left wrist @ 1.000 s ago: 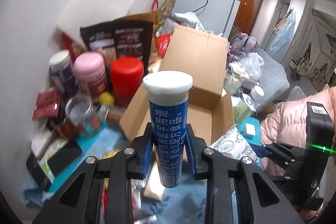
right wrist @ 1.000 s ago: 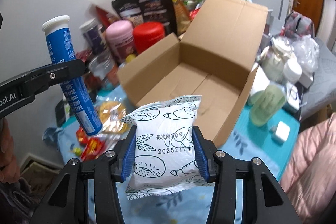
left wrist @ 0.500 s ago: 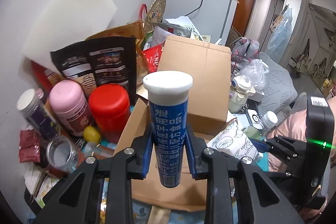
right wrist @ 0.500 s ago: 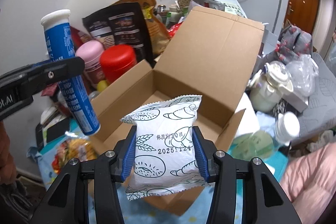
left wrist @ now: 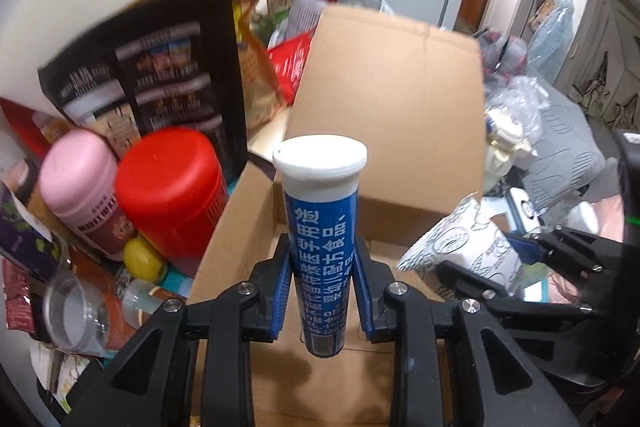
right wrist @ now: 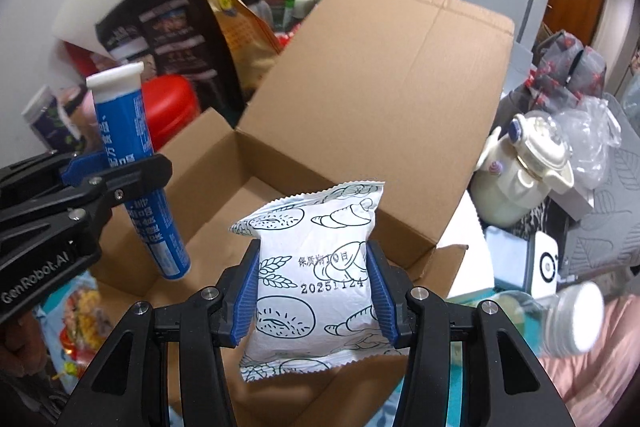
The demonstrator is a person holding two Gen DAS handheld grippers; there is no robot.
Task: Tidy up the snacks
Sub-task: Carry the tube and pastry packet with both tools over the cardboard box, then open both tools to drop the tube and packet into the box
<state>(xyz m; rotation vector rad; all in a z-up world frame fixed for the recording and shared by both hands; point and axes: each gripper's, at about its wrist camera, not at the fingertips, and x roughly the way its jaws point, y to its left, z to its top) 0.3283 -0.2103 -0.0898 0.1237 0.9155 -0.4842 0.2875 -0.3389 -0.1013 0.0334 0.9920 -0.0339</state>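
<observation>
My left gripper (left wrist: pixel 322 291) is shut on a blue tube with a white cap (left wrist: pixel 322 227), held upright over the open cardboard box (left wrist: pixel 388 99). The tube also shows in the right wrist view (right wrist: pixel 136 163), above the box's left side. My right gripper (right wrist: pixel 312 295) is shut on a white bread packet printed with croissants (right wrist: pixel 316 267), held over the near edge of the box (right wrist: pixel 360 99). The packet shows at the right of the left wrist view (left wrist: pixel 460 247). The box floor looks bare.
A red canister (left wrist: pixel 168 195), a pink canister (left wrist: pixel 80 183), a black snack bag (left wrist: pixel 160 75) and a lemon (left wrist: pixel 144 259) crowd the left of the box. A cream teapot (right wrist: pixel 524 167) and a lidded jar (right wrist: pixel 576 319) stand at its right. The box's back flap stands upright.
Both grippers have moved forward and closer to the box, which now fills each view. The tube and the packet are now over the box's opening. Both grips are unchanged.
</observation>
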